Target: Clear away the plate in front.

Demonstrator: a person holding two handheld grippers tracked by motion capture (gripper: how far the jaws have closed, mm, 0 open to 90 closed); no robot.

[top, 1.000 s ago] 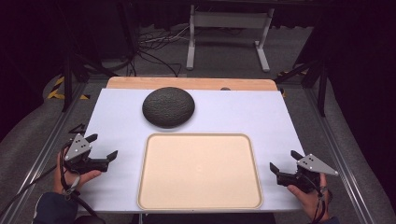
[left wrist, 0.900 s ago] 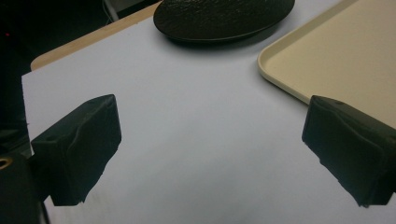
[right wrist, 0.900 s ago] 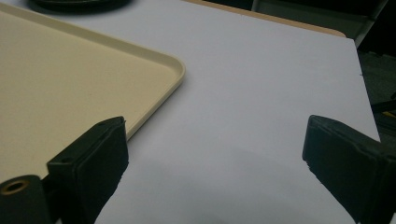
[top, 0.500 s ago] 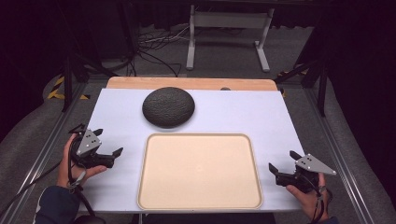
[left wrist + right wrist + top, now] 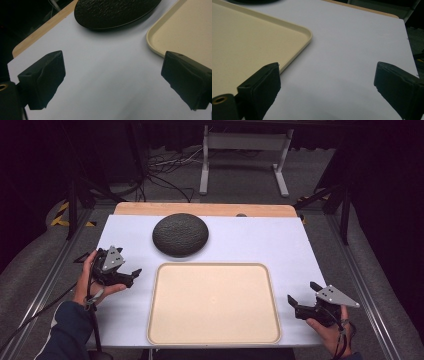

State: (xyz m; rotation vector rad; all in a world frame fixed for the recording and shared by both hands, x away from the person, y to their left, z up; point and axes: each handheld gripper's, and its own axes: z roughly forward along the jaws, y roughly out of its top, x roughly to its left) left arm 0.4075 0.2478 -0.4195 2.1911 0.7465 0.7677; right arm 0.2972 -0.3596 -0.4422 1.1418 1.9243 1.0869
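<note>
- Two grippers sit nearest, one in each hand. The right gripper [image 5: 300,301] hovers at the near right corner of the table [image 5: 280,240], jaws spread wide and empty.
- The left gripper [image 5: 131,276] is at the left edge, just left of the tray, jaws also wide apart, nothing between them.
- One beige tray [image 5: 214,304] lies at the near centre, bare; its near rim meets the table's edge.
- One dark, rough-textured dome [image 5: 180,234] rests beyond the tray's far left corner, close to it but apart; the left gripper view cuts off its far side.
- No writing or labels are readable anywhere.
</note>
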